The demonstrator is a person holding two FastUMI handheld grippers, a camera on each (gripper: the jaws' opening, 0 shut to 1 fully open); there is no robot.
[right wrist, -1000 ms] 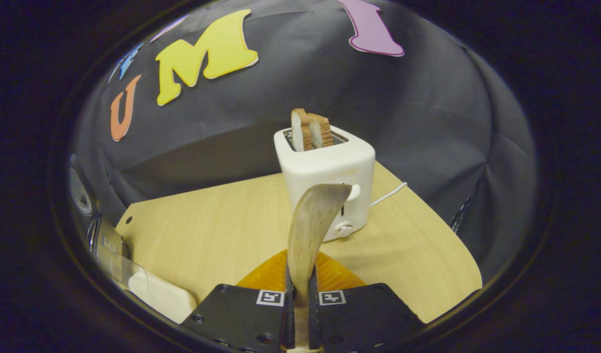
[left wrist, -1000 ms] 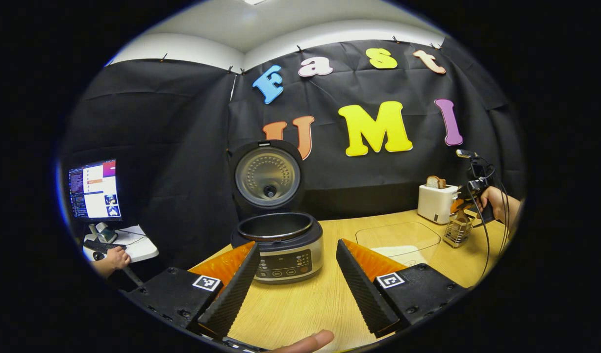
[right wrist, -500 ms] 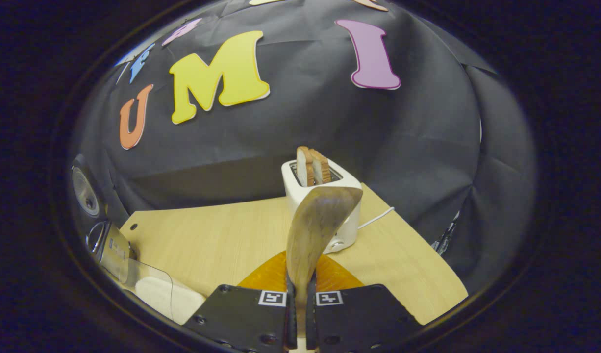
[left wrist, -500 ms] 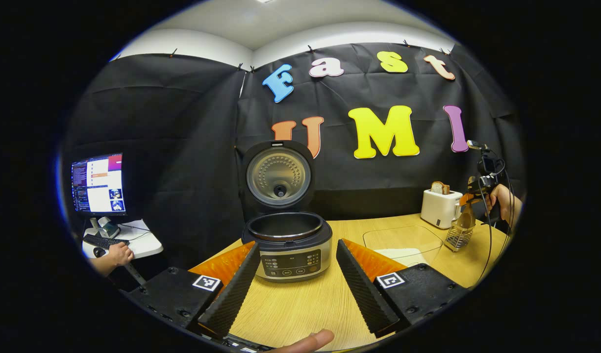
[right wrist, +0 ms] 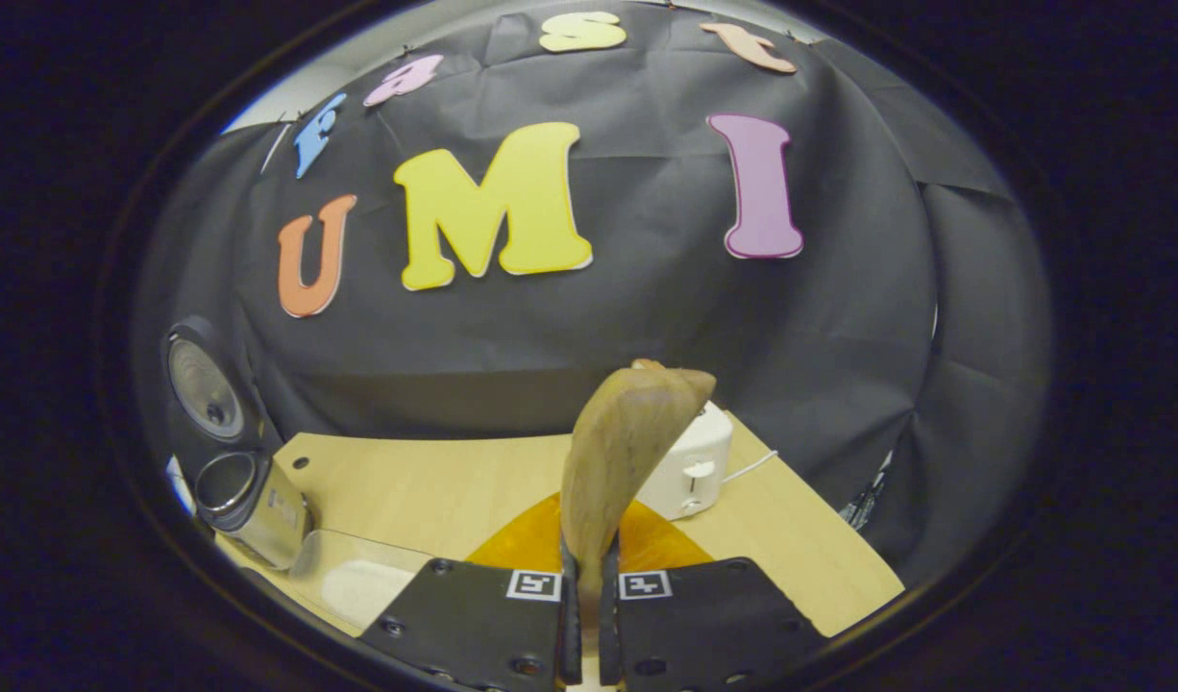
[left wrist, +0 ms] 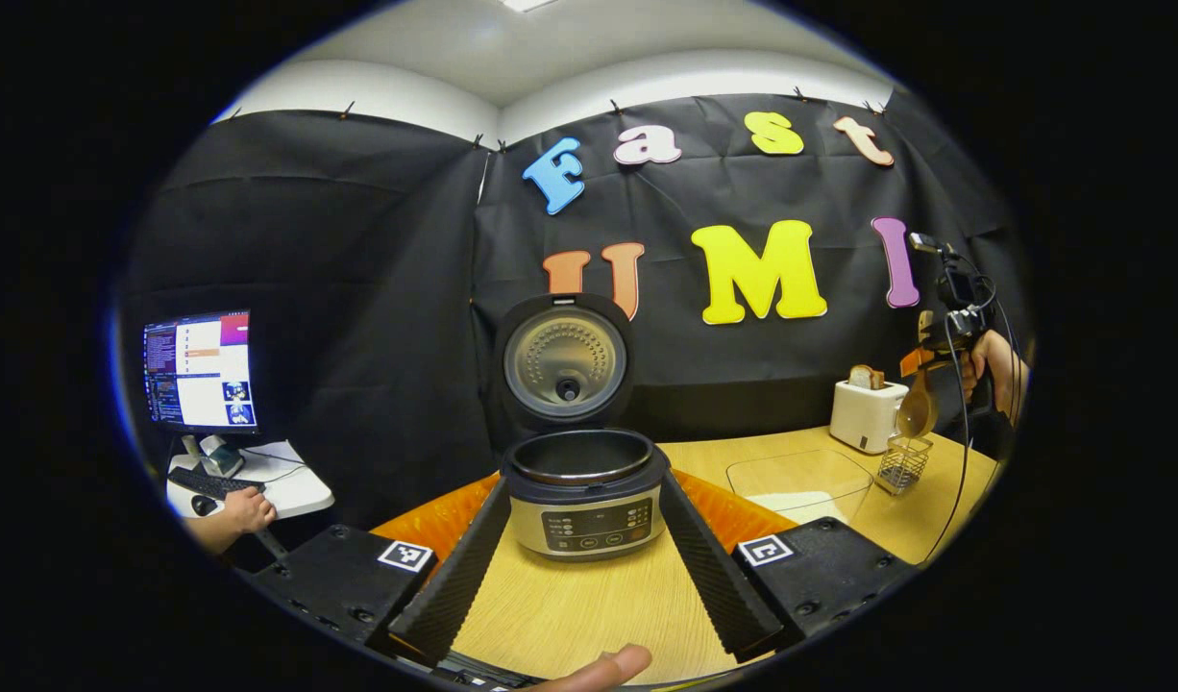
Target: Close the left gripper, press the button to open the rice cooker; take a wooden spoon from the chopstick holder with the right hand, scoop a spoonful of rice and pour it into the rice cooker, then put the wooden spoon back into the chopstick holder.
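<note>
Wooden spoon (right wrist: 616, 452) clamped by its handle in the right gripper (right wrist: 586, 586), bowl upright, lifted clear above the chopstick holder (left wrist: 902, 464); both fingers pressed on the handle. Next, judged from the layout: carry the spoon low and level to the clear rice container (left wrist: 802, 478) on the tabletop (left wrist: 570, 605), tilt the bowl down only on arrival, dip shallow to avoid spilling on the way to the rice cooker (left wrist: 585, 490), already open. Left gripper (left wrist: 579, 553) spread wide, empty, fingers flanking the cooker; keep out of the transfer path. Compared with one second earlier: spoon raised higher above the holder, toaster (right wrist: 690, 469) lower and partly hidden behind the bowl; cooker nearer the left fingers.
</note>
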